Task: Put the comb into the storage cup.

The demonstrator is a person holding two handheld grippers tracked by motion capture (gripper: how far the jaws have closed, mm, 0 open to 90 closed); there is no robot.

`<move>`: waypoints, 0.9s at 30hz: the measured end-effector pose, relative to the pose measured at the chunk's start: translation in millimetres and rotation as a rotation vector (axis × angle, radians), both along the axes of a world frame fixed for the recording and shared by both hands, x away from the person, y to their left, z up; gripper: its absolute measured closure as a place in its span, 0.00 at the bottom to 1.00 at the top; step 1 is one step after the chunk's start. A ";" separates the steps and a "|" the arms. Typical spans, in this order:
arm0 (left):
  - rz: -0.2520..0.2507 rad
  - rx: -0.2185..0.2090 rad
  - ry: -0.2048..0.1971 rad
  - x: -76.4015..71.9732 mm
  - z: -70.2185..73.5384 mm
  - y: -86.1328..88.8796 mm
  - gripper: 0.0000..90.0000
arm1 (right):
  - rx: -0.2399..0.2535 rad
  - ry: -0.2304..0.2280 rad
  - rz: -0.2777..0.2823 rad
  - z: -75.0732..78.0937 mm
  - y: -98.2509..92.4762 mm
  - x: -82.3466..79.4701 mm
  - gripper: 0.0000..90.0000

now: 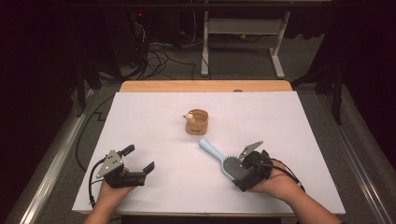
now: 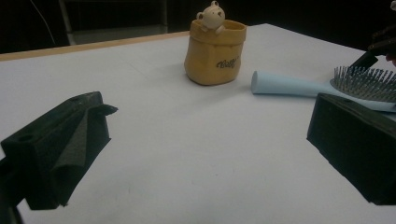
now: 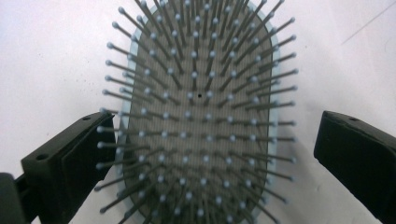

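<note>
A light blue hairbrush lies bristles-up on the white table, its handle pointing toward a tan pot with a small bear figure on its rim. My right gripper stands open over the brush head. In the right gripper view the gripper has one jaw on either side of the brush head; the left jaw is among the outer bristles and the right jaw stands apart. My left gripper is open and empty near the front left. In its own view the left gripper faces the pot and the brush.
The white sheet covers a wooden tabletop whose far edge shows. Beyond it are a desk frame and cables on the floor. A dark part of the other gripper shows at the right edge of the left gripper view.
</note>
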State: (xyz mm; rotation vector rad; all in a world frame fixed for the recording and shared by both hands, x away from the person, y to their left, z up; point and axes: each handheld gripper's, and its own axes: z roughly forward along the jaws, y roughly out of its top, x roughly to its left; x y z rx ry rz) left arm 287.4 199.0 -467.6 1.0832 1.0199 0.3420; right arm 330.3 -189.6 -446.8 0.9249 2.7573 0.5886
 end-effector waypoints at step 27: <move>-0.003 0.007 -0.002 -0.3 -0.5 0.0 0.00 | -0.073 0.054 0.033 -4.5 20.4 17.2 0.04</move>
